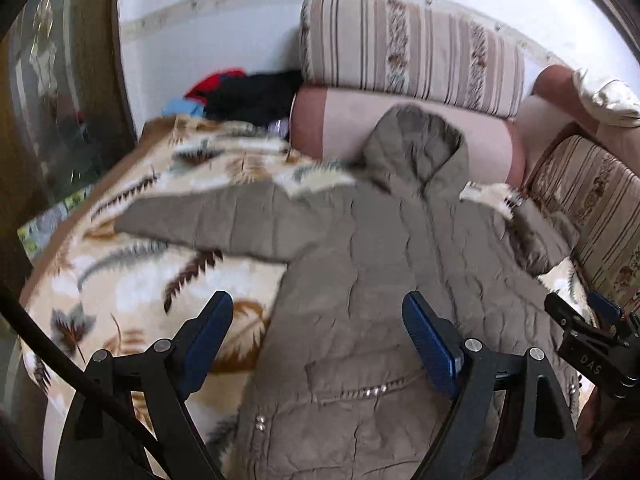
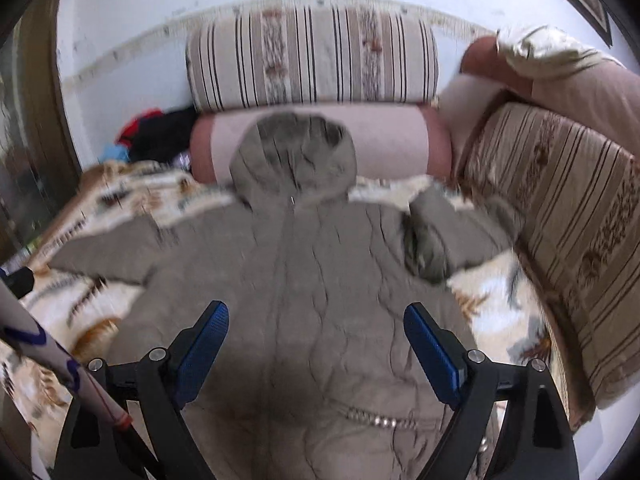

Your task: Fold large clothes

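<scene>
1. The left gripper hung with its blue-padded jaws spread wide and nothing between them, above the lower left part of the jacket.
2. The right gripper was likewise spread wide and empty, poised over the middle of the jacket's lower front; in the left wrist view it showed at the right edge.
3. The grey-brown quilted jacket lay front up on the blanket, zipped, with its hood resting against the pink bolster.
4. One sleeve stretched flat out to the side; the other sleeve lay bunched next to the side cushion.
5. A row of shiny studs crossed the jacket near its hem.
6. Behind the bolster stood a striped back cushion against the white wall.
7. A heap of red, black and blue clothes sat beside the bolster's end.
</scene>
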`<state>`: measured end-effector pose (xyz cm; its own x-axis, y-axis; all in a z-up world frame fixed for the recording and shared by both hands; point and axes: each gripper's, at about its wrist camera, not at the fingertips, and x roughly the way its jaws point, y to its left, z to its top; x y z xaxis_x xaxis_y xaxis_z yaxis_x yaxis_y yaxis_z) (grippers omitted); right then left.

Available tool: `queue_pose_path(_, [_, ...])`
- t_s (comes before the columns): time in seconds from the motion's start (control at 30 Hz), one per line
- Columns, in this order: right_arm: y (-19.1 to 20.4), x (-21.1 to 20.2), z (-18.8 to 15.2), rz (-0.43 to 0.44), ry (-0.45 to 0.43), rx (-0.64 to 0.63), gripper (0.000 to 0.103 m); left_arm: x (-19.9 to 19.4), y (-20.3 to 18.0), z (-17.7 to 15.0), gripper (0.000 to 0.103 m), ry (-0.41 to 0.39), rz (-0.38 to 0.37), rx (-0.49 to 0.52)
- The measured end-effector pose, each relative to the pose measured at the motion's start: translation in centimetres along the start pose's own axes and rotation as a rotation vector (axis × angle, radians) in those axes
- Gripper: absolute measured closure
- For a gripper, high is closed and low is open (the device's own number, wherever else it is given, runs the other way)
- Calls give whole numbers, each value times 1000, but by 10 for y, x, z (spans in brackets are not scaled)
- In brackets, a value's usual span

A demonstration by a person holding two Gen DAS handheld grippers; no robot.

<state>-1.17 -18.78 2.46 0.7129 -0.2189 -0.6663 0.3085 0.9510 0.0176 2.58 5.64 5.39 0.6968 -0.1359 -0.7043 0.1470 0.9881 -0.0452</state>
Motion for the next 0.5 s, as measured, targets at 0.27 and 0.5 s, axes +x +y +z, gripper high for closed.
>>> queue_pose_path(0.27, [8, 13, -15, -29, 16, -45, 11, 7, -1, -22, 17, -5, 66, 40])
queue_pose_path(0.5, [13, 20, -24, -30, 45, -72, 11, 15, -13, -28, 17, 29, 45, 56])
